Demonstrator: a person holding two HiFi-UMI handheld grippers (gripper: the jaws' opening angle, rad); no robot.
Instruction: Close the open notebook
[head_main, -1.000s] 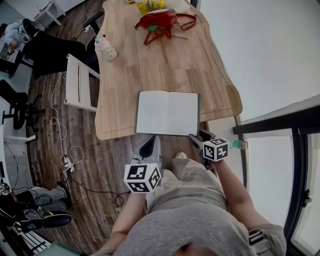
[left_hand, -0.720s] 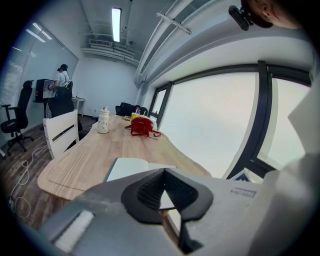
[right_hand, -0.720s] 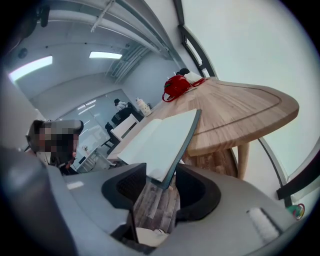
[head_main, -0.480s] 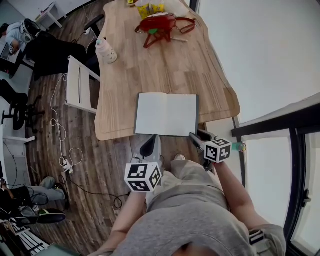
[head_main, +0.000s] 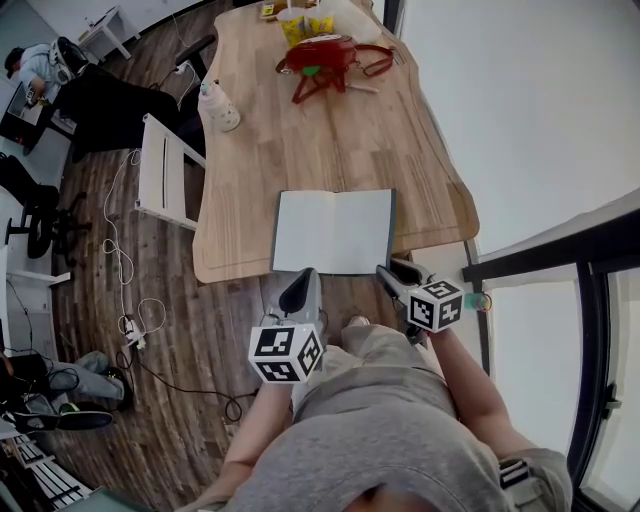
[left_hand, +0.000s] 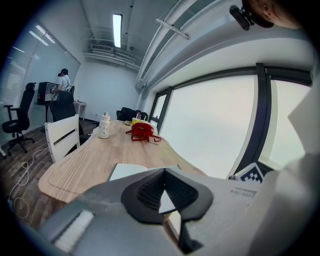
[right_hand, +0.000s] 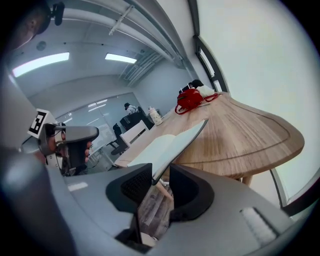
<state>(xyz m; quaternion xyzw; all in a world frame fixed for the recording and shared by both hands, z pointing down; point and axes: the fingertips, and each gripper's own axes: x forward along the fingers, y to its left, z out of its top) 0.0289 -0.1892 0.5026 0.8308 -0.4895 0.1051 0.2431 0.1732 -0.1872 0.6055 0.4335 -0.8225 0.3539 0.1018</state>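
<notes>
At the near edge of the wooden table (head_main: 330, 140), seen from the head view, the open notebook (head_main: 333, 231) lies with its blank pages up and its spine running straight away from the person, so the two halves sit left and right. The right gripper (head_main: 392, 277) is at the notebook's near right corner, and the left gripper (head_main: 297, 291) hangs just short of the near edge, below the left half. From the left gripper view, that gripper's pads meet at their tips with nothing between them, and the notebook shows ahead on the table beyond. From the right gripper view, the corner of the right-hand cover reaches in between the jaws, and that half looks tilted up off the table while the left page lies flat. These jaws have just been closing and stand about halfway, with the cover against one pad and a clear gap to the other, so I would not call it gripped yet. To my eye the right gripper is the one placed to act. With the spine lying fore and aft, the cover must swing up and over toward the left.
</notes>
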